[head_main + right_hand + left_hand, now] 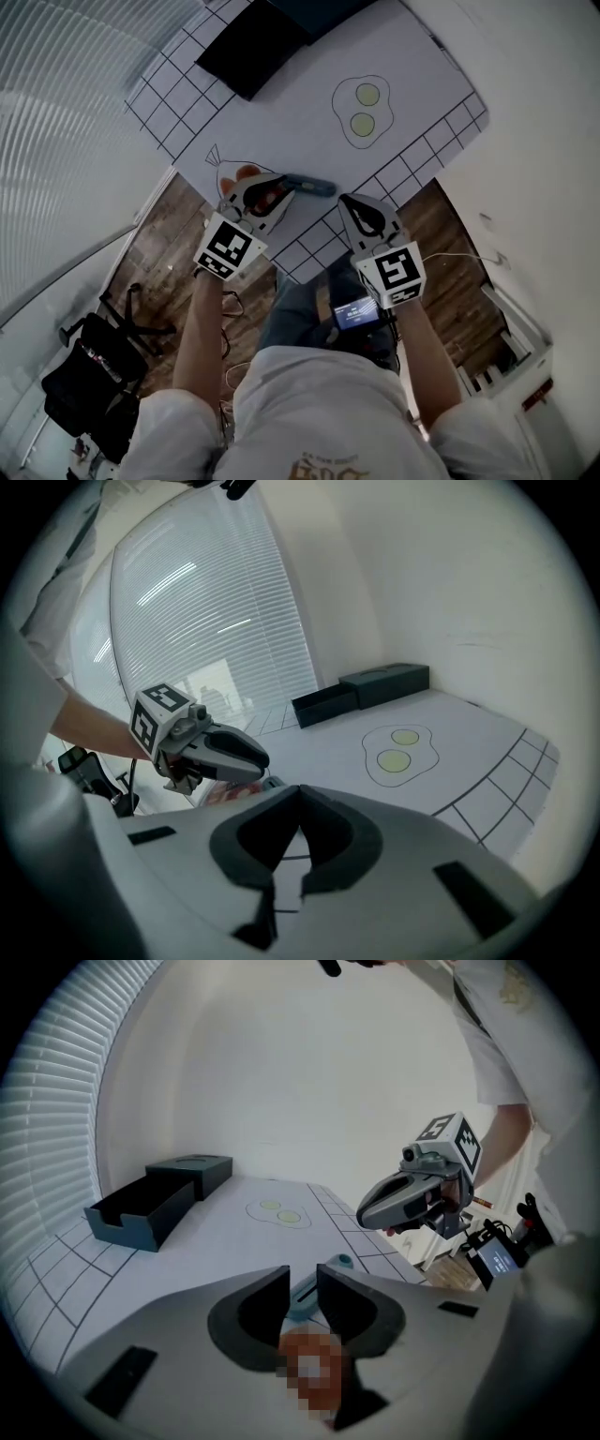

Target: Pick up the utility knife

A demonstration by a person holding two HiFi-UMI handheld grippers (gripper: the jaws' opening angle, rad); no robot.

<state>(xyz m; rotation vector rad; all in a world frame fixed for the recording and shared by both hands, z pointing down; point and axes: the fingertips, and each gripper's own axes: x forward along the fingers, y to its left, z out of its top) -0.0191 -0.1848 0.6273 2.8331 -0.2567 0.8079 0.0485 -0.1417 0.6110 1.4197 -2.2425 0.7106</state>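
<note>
Left hand-held gripper [281,190] and right hand-held gripper [349,204] near 1 utility knife [310,185].

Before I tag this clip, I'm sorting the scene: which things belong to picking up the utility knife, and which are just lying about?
Job: utility knife; left tool, open, aimed at it.
Lying about: open black box; fried-egg drawing; right tool, shut, empty.
</note>
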